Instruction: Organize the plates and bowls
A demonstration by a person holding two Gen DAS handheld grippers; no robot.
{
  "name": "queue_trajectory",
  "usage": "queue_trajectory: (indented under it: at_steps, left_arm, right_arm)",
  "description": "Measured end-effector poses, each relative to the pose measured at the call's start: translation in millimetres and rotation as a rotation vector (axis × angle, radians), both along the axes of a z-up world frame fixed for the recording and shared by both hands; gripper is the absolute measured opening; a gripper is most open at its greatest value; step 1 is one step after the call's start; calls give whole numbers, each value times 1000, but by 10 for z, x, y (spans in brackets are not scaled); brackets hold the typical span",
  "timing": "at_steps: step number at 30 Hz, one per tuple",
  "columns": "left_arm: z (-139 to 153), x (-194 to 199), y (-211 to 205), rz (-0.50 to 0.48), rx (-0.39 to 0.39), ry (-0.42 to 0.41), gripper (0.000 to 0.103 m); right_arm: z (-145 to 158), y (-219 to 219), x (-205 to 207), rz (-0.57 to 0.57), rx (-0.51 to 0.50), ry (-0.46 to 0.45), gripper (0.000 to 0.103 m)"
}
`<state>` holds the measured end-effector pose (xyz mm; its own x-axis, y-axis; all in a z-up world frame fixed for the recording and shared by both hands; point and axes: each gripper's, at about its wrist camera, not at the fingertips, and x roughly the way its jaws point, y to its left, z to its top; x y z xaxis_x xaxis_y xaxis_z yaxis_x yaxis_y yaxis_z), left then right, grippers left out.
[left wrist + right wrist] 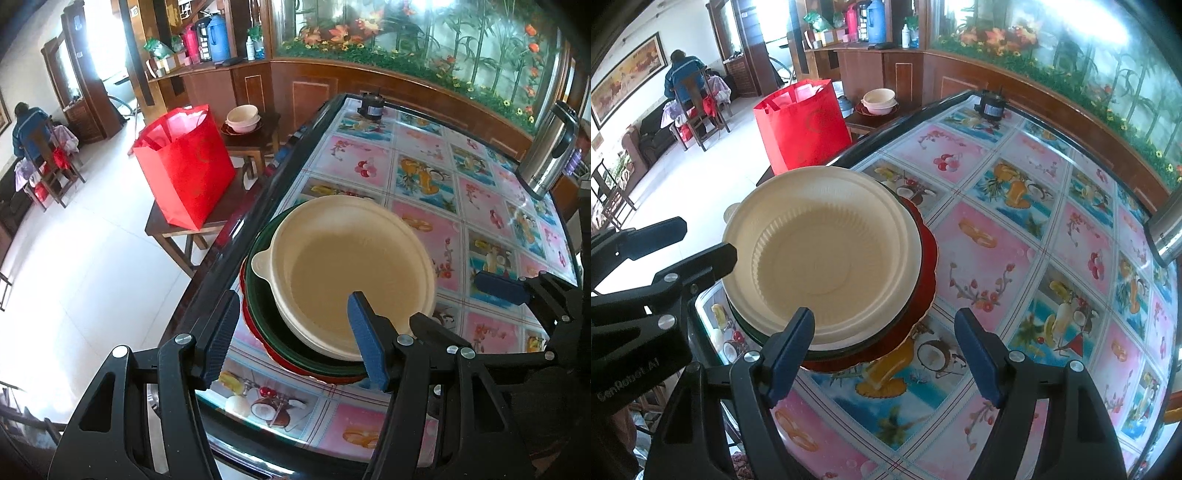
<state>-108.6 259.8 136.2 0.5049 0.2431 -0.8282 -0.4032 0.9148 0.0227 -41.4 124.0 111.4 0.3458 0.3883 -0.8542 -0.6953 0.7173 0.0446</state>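
Fruit-patterned glass covers the desk (1015, 236), where a cream bowl (827, 254) sits upright, mouth up, on a green plate (266, 314) and a red plate (929, 258) near the desk's left edge. Left tongs (295, 339) straddle the bowl's near rim, half-open; right tongs (886, 354) gape wide, empty, beside the stack.

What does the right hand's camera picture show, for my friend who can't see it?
A cream bowl sits on top of a dark green plate and a red plate, stacked near the edge of a fruit-patterned table. The right gripper hovers open by the stack's near rim, gripping nothing. The left gripper reaches in from the left.
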Motion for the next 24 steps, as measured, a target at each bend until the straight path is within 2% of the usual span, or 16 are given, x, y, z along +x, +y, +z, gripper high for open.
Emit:
queue_trajectory:
  at_steps: [24]
  left_arm:
    - [-35,-16,-26,-16,-46,3,62]
  right_arm:
    - [-27,10,3,12,6,19,78]
